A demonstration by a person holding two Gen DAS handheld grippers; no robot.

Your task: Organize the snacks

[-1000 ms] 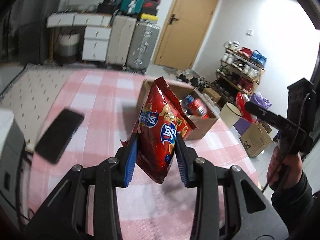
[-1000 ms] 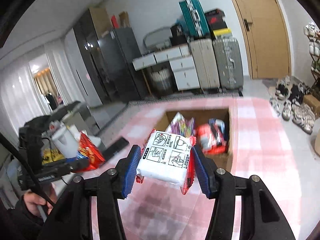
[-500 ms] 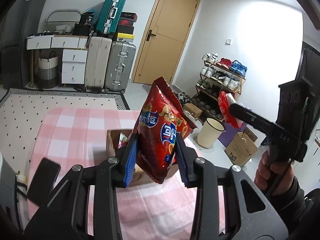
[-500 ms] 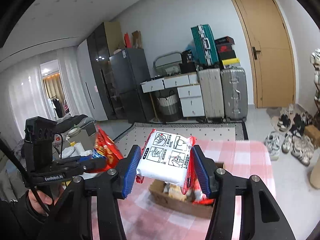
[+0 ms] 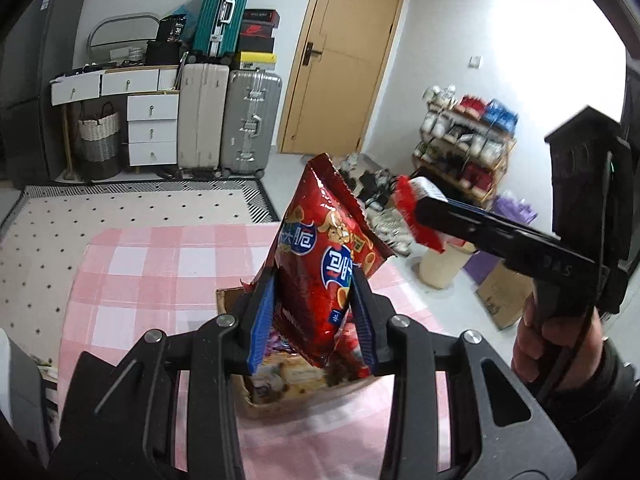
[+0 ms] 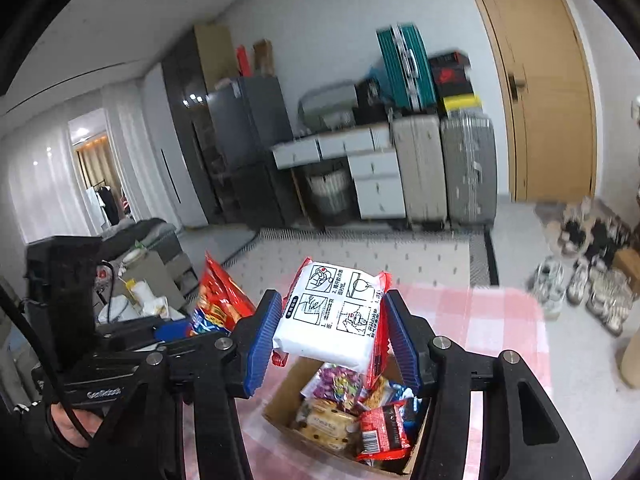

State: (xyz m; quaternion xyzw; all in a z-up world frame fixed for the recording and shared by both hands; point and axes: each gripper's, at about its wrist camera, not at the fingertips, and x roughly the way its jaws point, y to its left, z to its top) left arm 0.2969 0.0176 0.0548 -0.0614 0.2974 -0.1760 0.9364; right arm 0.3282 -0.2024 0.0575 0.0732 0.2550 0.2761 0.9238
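The left tongs (image 5: 316, 316) are clamped on a red chip bag (image 5: 324, 264), their blue pads pinching its lower half so the bag stands upright with its crimped top tilted toward the far right. The bag hangs in the air above an open cardboard box (image 5: 256, 404) that sits on the desk (image 5: 152, 264), which is covered by a pink-and-white checked cloth. From this view the box lies directly under the tongs, toward the near edge of the desk, and most of it is hidden behind the fingers.

The right tongs (image 6: 328, 336) are closed on a white noodle packet (image 6: 332, 320) with red side seams and printed line drawings on its face; it is held flat between the blue pads, also clear of the desk. Below it, the cardboard box (image 6: 280, 404) shows several packets piled inside: a purple wrapper (image 6: 340, 384), a beige biscuit pack (image 6: 326, 424) and a dark red wrapper (image 6: 384, 432). The box appears to stand near the middle of the desk's width, though blur makes its far edge hard to place.

In the right wrist view the left tongs and the red chip bag (image 6: 224, 304) sit at the left, apart from the noodle packet. A hand (image 5: 536, 344) in a dark sleeve grips the right handle.
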